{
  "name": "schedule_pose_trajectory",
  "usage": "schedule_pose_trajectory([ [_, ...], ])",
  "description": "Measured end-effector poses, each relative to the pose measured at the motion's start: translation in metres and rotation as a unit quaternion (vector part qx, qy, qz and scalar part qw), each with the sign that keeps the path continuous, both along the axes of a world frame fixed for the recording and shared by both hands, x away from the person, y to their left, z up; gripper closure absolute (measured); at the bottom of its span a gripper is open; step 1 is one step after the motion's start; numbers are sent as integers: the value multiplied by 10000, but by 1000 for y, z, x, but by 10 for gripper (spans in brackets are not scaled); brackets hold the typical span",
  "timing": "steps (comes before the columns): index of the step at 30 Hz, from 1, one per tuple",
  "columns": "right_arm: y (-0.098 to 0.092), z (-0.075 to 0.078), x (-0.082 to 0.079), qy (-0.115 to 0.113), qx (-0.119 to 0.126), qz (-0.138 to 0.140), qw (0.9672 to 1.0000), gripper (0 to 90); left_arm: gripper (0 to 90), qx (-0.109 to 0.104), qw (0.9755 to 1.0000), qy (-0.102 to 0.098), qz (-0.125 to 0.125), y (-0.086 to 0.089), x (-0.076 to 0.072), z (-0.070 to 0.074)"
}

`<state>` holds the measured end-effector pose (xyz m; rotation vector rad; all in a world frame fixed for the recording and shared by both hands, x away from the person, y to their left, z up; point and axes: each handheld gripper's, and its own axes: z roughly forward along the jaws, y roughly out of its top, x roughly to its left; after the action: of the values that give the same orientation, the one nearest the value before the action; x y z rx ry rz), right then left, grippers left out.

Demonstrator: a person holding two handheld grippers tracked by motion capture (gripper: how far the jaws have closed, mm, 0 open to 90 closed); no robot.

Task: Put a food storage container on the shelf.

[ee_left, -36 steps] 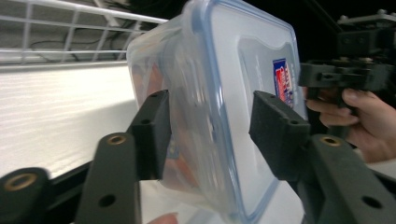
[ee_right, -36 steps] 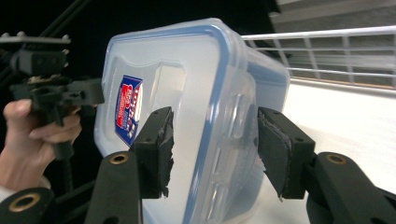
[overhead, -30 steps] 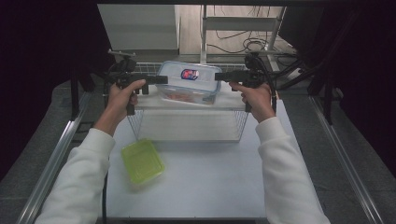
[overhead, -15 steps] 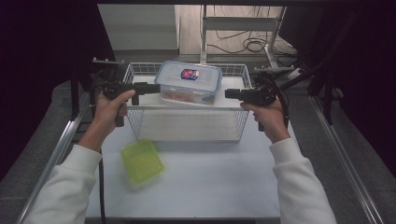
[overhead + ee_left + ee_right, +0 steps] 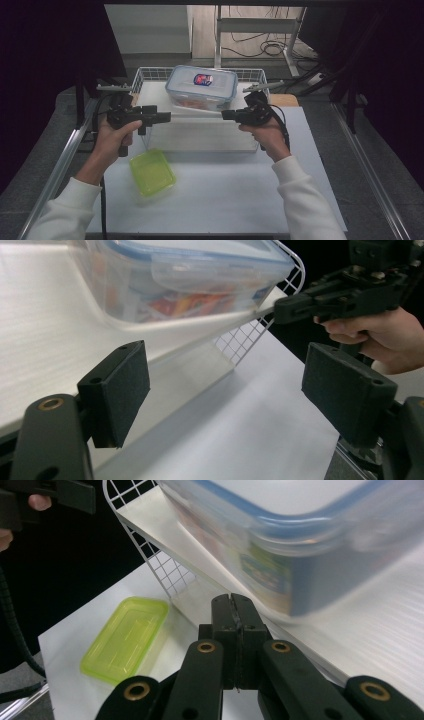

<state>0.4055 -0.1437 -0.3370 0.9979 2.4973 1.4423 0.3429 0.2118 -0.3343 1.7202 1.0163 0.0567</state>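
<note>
A clear food container [image 5: 201,87] with a blue-rimmed lid and colourful contents rests on the white board atop a wire basket [image 5: 141,75]. My left gripper [image 5: 165,117] is held level to the container's front left, apart from it. Its jaws have just been opening and stand open with nothing between them [image 5: 225,385]. My right gripper [image 5: 226,115] hovers at the container's front right, also clear of it. Its jaws have just closed and are shut on nothing [image 5: 233,605]. The container [image 5: 180,280] [image 5: 300,545] looms blurred and close in both gripper views.
A translucent green lid [image 5: 152,171] [image 5: 125,637] lies flat on the white tabletop [image 5: 225,190] below my left hand. Metal rails [image 5: 60,165] run along both table sides. A table leg and loose cables [image 5: 260,45] are on the floor behind the basket.
Both hands have drawn back from the container's sides toward the near edge of the basket. The right jaws went from open to shut and the left jaws widened. The container stays on the board.
</note>
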Motion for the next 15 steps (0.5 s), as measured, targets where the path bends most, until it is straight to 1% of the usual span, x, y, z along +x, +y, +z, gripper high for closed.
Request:
schedule_pose_trajectory([
  [1, 7, -3, 2, -25, -17, 11, 10000, 896, 187, -2, 10000, 23, -25, -1, -1, -4],
  [2, 7, -3, 2, -25, -17, 11, 10000, 896, 187, -2, 10000, 23, -25, -1, -1, -4],
  [3, 11, -4, 5, -43, -27, -39, 10000, 896, 187, -5, 10000, 40, -46, -1, -2, -7],
  [4, 11, -4, 5, -43, -27, -39, 10000, 896, 186, -5, 10000, 40, -46, -1, -2, -7],
  [5, 12, -3, 9, -92, -85, -138, 9998, 896, 185, -13, 10000, 68, -62, -2, -3, -9],
  [6, 12, -3, 9, -92, -85, -138, 9998, 896, 185, -13, 10000, 68, -62, -2, -3, -9],
  [7, 9, -3, 13, -60, -57, -215, 9997, 896, 183, 0, 9999, 78, -77, -2, -4, -11],
  [8, 9, -3, 13, -60, -57, -215, 9997, 896, 181, 0, 9999, 78, -77, -2, -4, -11],
  [9, 6, -3, 16, -62, -18, -319, 9995, 896, 179, 22, 9999, 94, -85, -2, -5, -12],
  [10, 6, -3, 16, -62, -18, -319, 9995, 896, 177, 22, 9999, 94, -85, -2, -5, -12],
  [12, 3, -3, 19, -52, 10, -424, 9991, 896, 175, 37, 9999, 113, -82, -2, -5, -14],
  [13, 0, -3, 22, -21, 56, -482, 9988, 896, 175, 22, 9999, 137, -88, -2, -5, -16],
  [14, 0, -3, 22, -21, 56, -482, 9988, 896, 175, 22, 9999, 137, -88, -2, -5, -16],
  [15, -2, -4, 24, 29, 100, -524, 9986, 897, 175, 31, 9998, 144, -92, -2, -5, -17],
])
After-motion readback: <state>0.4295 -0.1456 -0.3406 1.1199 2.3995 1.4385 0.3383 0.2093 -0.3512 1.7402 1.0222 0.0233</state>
